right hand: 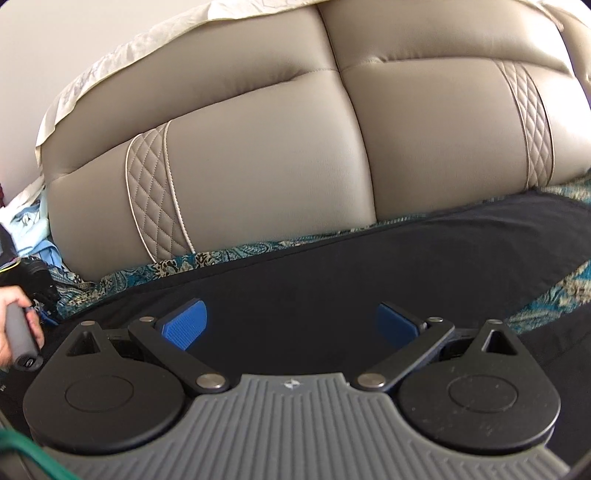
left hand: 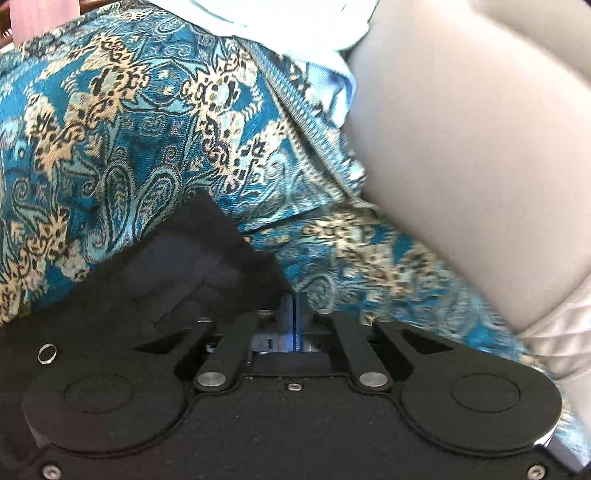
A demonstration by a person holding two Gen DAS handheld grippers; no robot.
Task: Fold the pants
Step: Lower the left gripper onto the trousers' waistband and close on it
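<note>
The black pants (right hand: 369,266) lie spread across the seat on a teal patterned cover. In the left wrist view a corner of the black pants (left hand: 207,254) drapes over the left side of my left gripper (left hand: 293,310) and runs right up to its blue pads, which are pressed together on the cloth's edge. My right gripper (right hand: 291,325) hovers low over the middle of the pants with its blue pads (right hand: 184,325) far apart and nothing between them. At the left edge of the right wrist view a hand (right hand: 11,321) grips a grey handle.
The teal paisley cover (left hand: 129,129) drapes the seat. A beige leather sofa back (right hand: 277,147) with quilted strips rises close behind the pants. A pale blue garment (left hand: 295,22) lies at the far end of the seat, and a cream cloth (right hand: 110,55) tops the backrest.
</note>
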